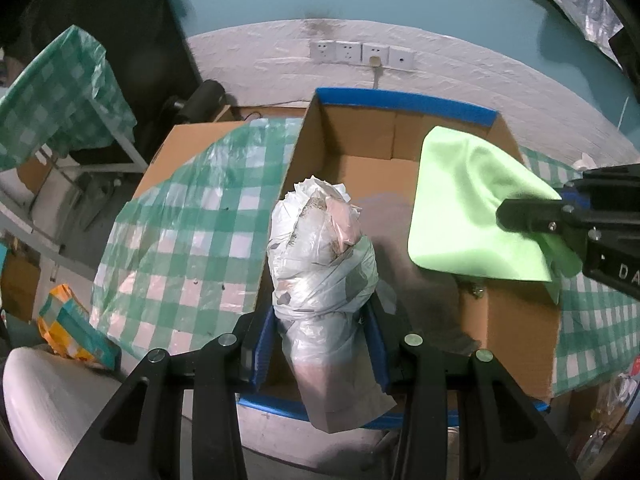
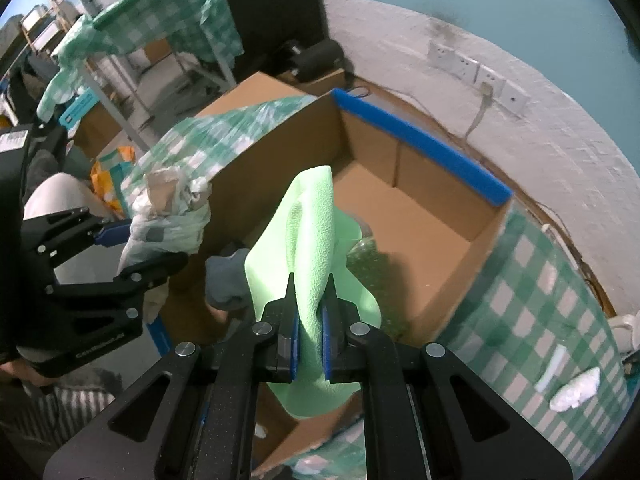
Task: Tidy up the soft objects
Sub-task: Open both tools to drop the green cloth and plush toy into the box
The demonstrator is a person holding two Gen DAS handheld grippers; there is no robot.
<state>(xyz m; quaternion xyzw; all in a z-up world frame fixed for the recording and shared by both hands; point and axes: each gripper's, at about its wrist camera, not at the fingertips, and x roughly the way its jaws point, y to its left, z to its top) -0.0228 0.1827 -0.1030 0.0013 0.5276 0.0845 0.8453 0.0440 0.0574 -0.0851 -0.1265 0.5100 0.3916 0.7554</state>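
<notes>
My left gripper (image 1: 320,344) is shut on a knotted bundle of grey-white plastic bags (image 1: 322,264), held above the near left part of an open cardboard box (image 1: 360,168) with blue tape on its rim. In the right wrist view the same plastic bundle (image 2: 168,224) hangs in the left gripper (image 2: 132,248) by the box's left wall. My right gripper (image 2: 310,320) is shut on a light green cloth (image 2: 312,224) over the box (image 2: 420,232); the cloth (image 1: 472,208) drapes over the box's right side. A grey sock (image 2: 226,280) lies inside the box.
A green-checked plastic cloth (image 1: 188,232) covers the surface around the box (image 2: 540,300). White crumpled items (image 2: 576,392) lie on it at the right. A white wall with sockets (image 1: 360,52) stands behind. Another checked-covered stand (image 1: 60,92) and an orange packet (image 1: 68,328) are at the left.
</notes>
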